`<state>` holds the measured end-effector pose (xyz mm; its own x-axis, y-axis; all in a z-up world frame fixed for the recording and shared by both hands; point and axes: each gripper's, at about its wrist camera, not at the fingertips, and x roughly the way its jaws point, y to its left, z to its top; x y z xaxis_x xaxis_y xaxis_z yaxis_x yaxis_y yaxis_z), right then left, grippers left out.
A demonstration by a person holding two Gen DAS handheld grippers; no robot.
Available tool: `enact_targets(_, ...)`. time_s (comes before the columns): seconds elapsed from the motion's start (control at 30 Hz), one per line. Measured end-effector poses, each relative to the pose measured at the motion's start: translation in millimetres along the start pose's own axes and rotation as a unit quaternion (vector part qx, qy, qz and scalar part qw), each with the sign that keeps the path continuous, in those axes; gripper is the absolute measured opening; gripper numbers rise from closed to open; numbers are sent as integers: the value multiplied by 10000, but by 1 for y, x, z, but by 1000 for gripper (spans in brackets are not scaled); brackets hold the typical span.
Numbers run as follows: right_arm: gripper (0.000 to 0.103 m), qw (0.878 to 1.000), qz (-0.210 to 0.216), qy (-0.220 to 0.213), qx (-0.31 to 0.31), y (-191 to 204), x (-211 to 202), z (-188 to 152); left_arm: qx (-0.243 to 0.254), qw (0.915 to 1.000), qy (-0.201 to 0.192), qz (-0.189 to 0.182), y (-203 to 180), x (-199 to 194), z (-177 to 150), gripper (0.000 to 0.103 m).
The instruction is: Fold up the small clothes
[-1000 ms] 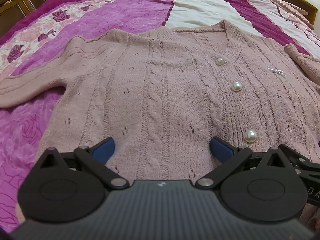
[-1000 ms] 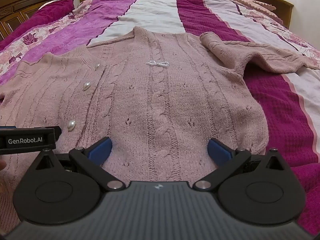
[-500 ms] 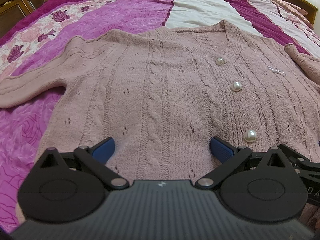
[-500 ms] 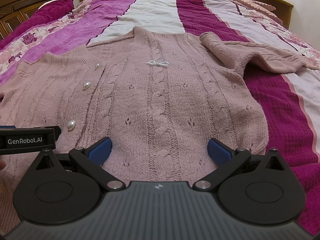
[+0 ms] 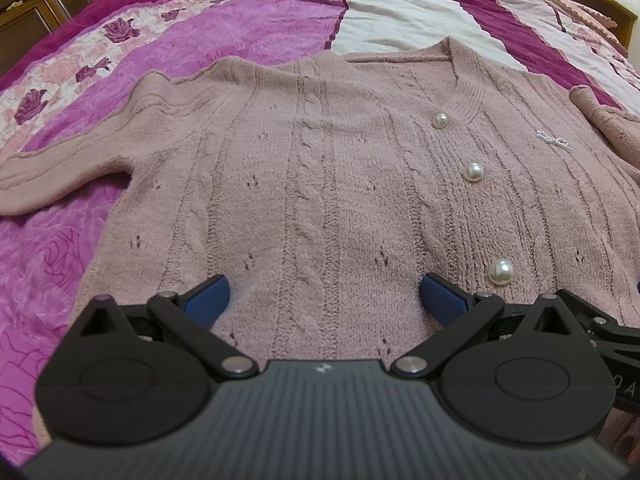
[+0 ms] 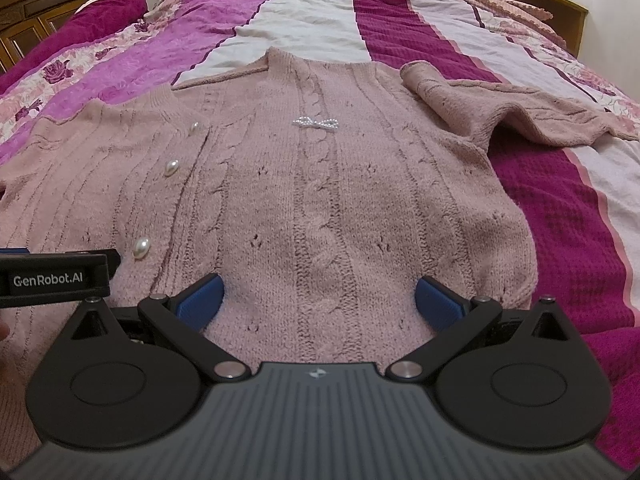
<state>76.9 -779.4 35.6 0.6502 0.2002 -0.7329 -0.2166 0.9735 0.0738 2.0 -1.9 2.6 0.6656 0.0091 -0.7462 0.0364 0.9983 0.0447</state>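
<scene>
- A dusty-pink cable-knit cardigan with pearl buttons (image 5: 320,184) lies flat, front up, on the magenta-and-white striped bedspread (image 6: 320,16), spread ready for folding.
- I hold my left gripper (image 5: 324,296) and right gripper (image 6: 318,298) low over the hem, side by side, jaws wide apart and gripping nothing.
- The left sleeve (image 5: 60,168) stretches outward; the right sleeve (image 6: 500,108) lies crumpled near the shoulder.
- Bare bedspread flanks both side edges, leaving room to swing sleeves inward.
</scene>
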Motion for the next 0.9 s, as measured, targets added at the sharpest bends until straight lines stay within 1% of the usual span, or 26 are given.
enact_targets(0.23,103,10000,73,51,25,-3,-1,2,26,10000,17,-6,2,1,1,103)
enact_targets(0.33,103,9996,224,151,98,-8,-3,7,35,10000,58,-13,2,2,2,103)
enact_targets(0.47,103,9978,460,300,368,-22,-7,19,35,9999,127,-28,3,4,5,103)
enact_targets(0.67,103,9946,695,313,699,-52,-14,37,32,9998,187,-6,1,3,6,103)
enact_targets(0.73,103,9921,801,336,909,-67,-13,43,29,9997,225,-21,2,3,8,103)
enact_targets(0.9,103,9809,1173,361,1512,-109,-10,59,-17,9994,316,-109,6,0,14,103)
